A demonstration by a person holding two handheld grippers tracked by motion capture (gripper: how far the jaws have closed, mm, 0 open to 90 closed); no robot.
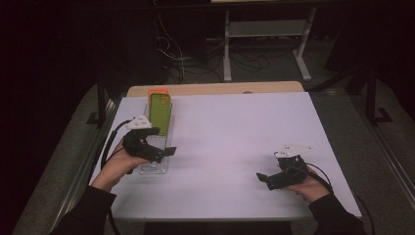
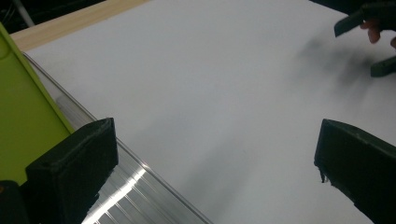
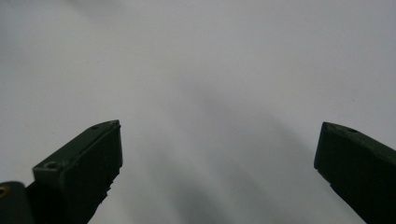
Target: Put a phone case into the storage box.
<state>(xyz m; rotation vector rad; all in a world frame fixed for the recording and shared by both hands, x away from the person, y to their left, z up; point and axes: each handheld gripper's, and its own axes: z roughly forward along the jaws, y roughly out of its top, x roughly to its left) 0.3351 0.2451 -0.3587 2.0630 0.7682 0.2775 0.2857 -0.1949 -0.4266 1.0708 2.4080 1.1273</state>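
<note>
White tabletop [image 1: 220, 147], dim room around it. Nearest, the right gripper [image 1: 266, 178] rests with jaws spread, nothing between them. Left gripper [image 1: 164, 152], jaws wide apart and holding nothing, hangs over a clear tray [image 1: 155, 166] whose near end it hides. Farther back, a green phone case [image 1: 160, 112] leans in that tray, with an orange one [image 1: 159, 91] mostly hidden behind it.

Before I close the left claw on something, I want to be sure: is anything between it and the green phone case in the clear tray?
Nothing visible. The left claw stands open over the clear tray's near end; the green phone case lies just beyond it.
</note>
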